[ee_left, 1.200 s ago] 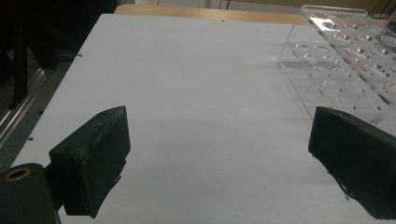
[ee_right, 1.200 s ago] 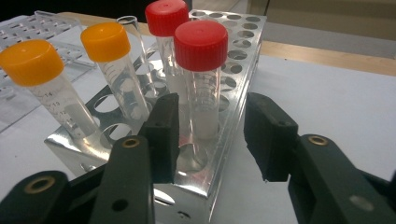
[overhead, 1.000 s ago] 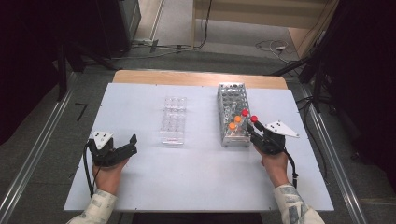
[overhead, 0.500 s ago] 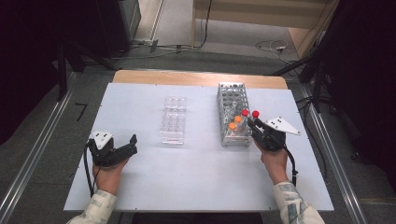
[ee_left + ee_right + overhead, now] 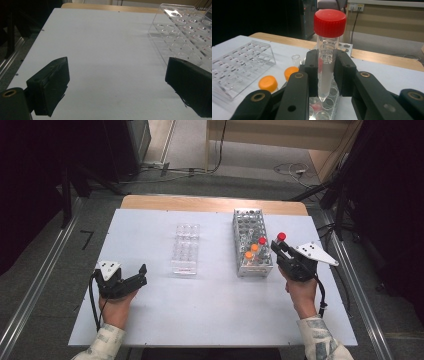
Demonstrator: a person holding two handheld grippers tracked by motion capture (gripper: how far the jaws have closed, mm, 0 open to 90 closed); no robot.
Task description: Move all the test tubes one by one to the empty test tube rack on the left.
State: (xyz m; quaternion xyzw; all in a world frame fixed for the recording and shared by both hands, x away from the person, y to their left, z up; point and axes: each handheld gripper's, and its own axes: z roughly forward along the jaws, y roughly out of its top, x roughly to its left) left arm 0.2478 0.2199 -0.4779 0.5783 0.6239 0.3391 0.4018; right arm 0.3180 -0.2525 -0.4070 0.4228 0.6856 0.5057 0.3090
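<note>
My right tongs (image 5: 325, 75) grip a red-capped tube (image 5: 327, 57) upright at the centre of the right gripper view, just above the metal rack (image 5: 250, 242), while my left tongs (image 5: 117, 92) gape wide and empty over the desk (image 5: 150, 320), lower left in the high view.

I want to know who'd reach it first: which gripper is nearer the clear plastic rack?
Left. The left gripper sits just beside the clear plastic rack, while the right gripper is beyond the metal rack, shut on a red-capped tube.
</note>
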